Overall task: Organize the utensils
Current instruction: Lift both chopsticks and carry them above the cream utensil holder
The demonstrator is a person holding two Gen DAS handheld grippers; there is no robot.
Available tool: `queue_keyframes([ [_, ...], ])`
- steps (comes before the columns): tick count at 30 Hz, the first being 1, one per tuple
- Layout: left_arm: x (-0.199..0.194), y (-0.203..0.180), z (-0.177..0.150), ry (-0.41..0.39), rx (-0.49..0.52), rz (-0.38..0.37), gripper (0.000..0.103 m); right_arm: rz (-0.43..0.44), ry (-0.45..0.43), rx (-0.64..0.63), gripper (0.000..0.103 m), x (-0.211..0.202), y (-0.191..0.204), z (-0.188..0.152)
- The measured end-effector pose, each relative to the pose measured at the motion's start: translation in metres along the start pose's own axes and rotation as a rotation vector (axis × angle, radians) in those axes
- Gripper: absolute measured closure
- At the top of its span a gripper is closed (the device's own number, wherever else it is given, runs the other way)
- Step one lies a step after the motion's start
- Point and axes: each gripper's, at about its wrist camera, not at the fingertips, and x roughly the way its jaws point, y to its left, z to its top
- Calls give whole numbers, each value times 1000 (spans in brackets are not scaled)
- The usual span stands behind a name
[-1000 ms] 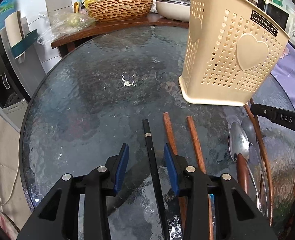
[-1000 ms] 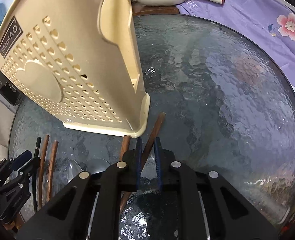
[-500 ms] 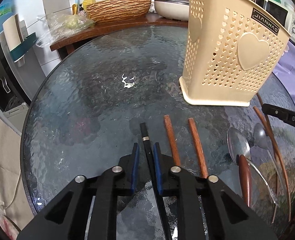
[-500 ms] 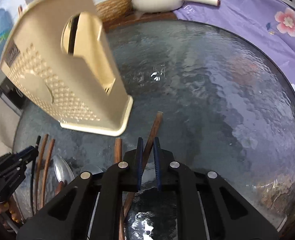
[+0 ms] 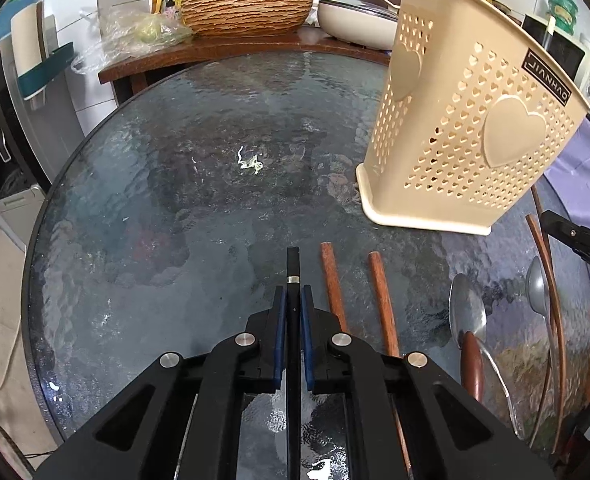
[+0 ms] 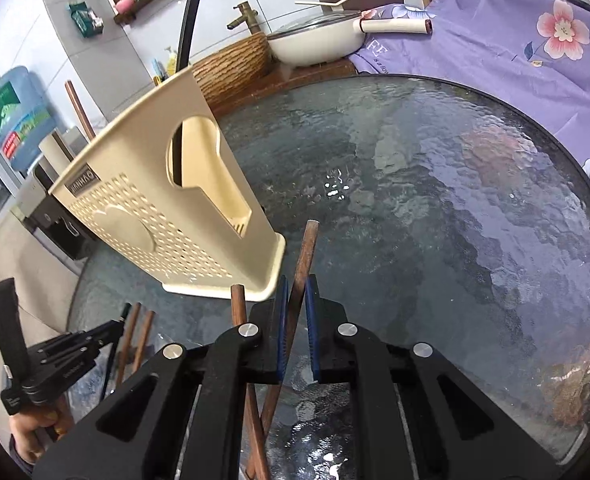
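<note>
Risk, biggest item first: the utensil holder (image 5: 471,120) stands ahead and right of the left gripper (image 5: 294,304); it already carries tall utensils, and a long stick catching its rim on entry could tip it on the slick glass counter (image 5: 183,200).

Right gripper (image 6: 295,300) jaws clenched on a brown chopstick (image 6: 306,248) held skewed, a second stick crossing below; it may pivot or slip.

Left jaws clamp the black chopstick (image 5: 293,264) near its far end, so the long tail can swing; lift-off unclear.

Versus a second ago: left jaws were open astride that stick, now closed; the right view sits higher and further back from the holder.
</note>
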Motion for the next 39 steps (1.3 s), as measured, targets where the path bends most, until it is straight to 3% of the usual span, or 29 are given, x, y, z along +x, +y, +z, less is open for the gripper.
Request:
queue_keyframes([
  [6, -10, 2, 5, -40, -25, -15, 96, 39, -37, 21, 95, -5, 1, 4],
  [14, -46, 1, 21, -152, -47, -29, 96, 92, -127, 11, 95, -29, 11, 18],
  [25, -81, -7, 32, -262, -61, -55, 96, 114, -247, -45, 95, -57, 23, 39],
  [39, -121, -7, 34, -360, -47, -71, 96, 138, -345, -149, 95, -114, 44, 35],
])
